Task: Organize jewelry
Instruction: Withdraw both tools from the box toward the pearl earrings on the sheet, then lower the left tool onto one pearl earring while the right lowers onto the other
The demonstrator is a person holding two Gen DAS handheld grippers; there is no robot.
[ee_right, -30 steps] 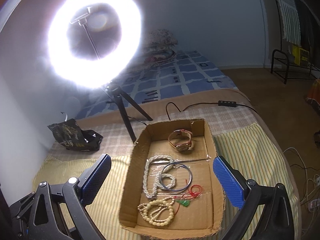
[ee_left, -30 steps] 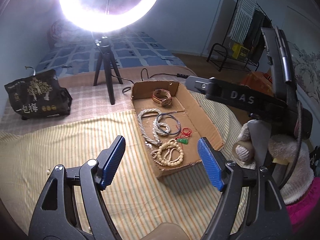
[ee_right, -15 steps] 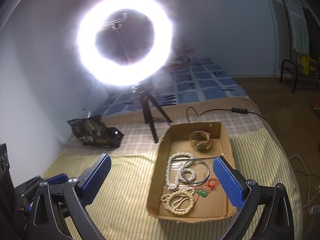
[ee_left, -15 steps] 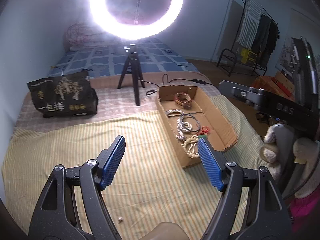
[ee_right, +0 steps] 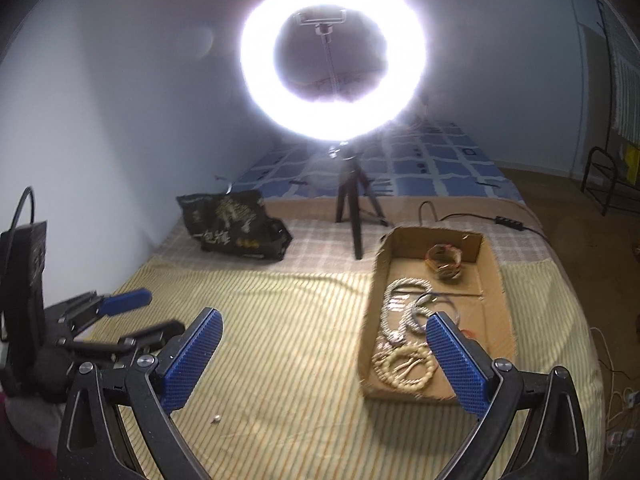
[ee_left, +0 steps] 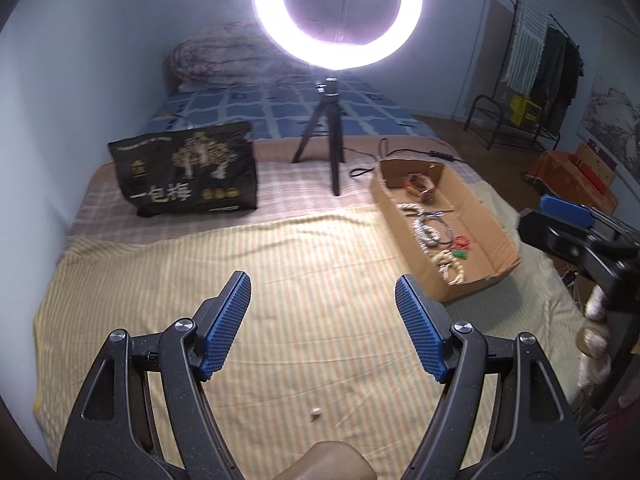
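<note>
Left claw [ee_left: 323, 322], right claw [ee_right: 325, 356] agape, empty above striped blanket [ee_left: 320, 264].

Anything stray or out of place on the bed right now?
Yes: one small pale bead-like piece lies loose on the striped cloth, apart from the cardboard box where the other jewelry sits. It rests near the left tool, which is open and empty, as is the right tool.

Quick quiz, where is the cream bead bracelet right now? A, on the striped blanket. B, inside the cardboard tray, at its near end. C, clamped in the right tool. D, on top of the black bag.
B: the cream bead bracelet lies on the floor of the cardboard tray at its near end.
</note>
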